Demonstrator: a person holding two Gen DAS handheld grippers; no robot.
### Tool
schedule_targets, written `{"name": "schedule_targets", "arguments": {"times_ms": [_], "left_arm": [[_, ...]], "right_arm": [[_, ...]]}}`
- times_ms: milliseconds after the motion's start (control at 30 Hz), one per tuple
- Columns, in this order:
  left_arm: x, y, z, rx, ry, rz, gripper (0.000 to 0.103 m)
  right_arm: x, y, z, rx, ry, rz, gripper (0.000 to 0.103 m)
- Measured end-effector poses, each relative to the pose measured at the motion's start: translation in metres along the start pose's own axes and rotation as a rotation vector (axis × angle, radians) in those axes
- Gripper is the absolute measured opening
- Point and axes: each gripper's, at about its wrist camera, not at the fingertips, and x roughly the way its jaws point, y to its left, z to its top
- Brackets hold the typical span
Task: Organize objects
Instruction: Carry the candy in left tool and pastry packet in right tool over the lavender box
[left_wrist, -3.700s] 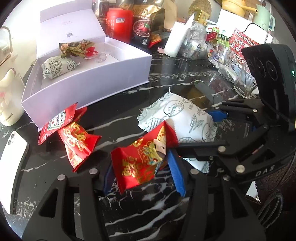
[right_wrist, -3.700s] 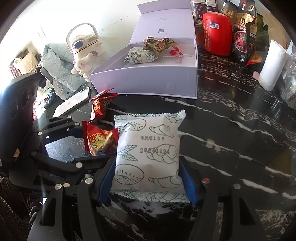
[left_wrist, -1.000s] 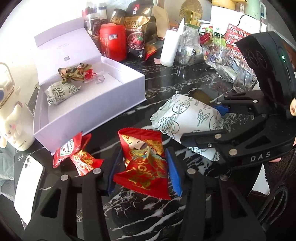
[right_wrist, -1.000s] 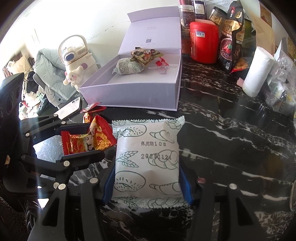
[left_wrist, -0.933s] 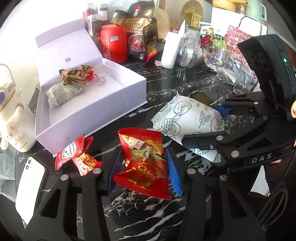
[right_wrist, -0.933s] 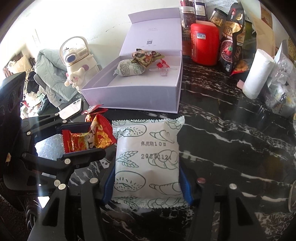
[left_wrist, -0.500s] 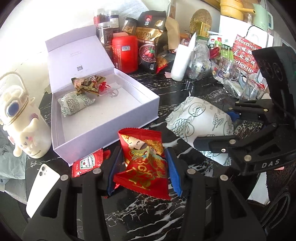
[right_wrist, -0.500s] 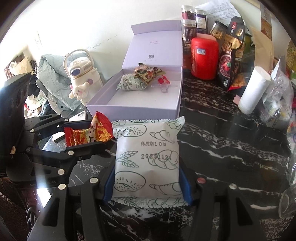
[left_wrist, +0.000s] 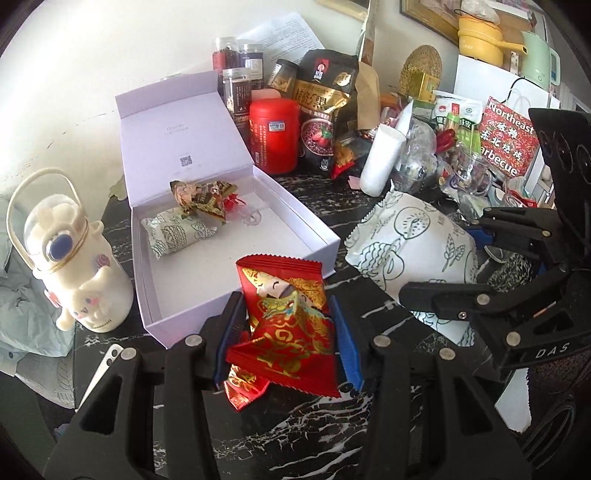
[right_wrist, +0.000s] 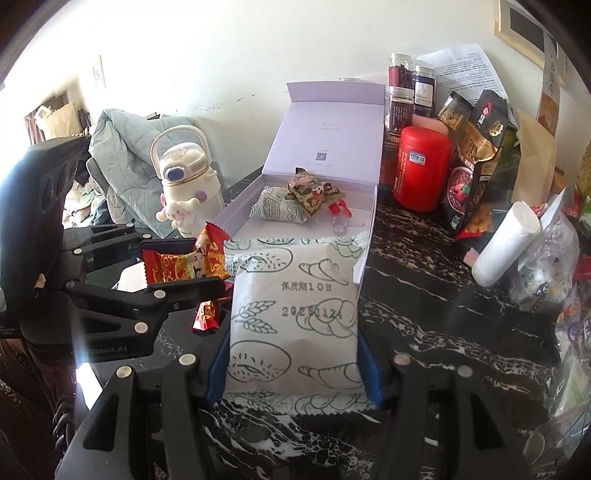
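Step in hand: I carry two snacks toward the open lavender box (left_wrist: 236, 295), both lifted off the black marble worktop (left_wrist: 295, 435).
Left hand-held gripper (left_wrist: 286, 332): clamped on the red snack packet (left_wrist: 286, 314), just short of the box's near wall.
Right hand-held gripper (right_wrist: 293, 354): clamped on the white pastry packet (right_wrist: 293, 306), its top edge overlapping the box's front corner.
Box contents: a small white packet (left_wrist: 173, 232) and a brown wrapper (left_wrist: 201, 195) at the far end, 11 o'clock in the left view.
Next move: I judge both must pass over the near wall, lower into the bare near half, then release.
Leftover: another red sachet (left_wrist: 242, 391) lies on the worktop beneath my left fingers.
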Motion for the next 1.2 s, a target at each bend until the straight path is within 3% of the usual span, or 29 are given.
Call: {"name": "schedule_targets", "arguments": {"times_ms": [300,700,1200], "left_arm": [[-0.009,0.005,0.028,0.026,-0.058,0.040,0.046],[-0.003,0.011,0.060,0.046,-0.089,0.020,0.046],[0.031,0.044,0.093,0.014,-0.087,0.079,0.046]], "right_arm": [[-0.005,-0.006,0.025,-0.015,-0.041,0.017,0.059],[-0.006,-0.010,0.061,-0.053,-0.094,0.015,0.059],[0.036,-0.031,0.103,-0.054,-0.097,0.026,0.059]]}}
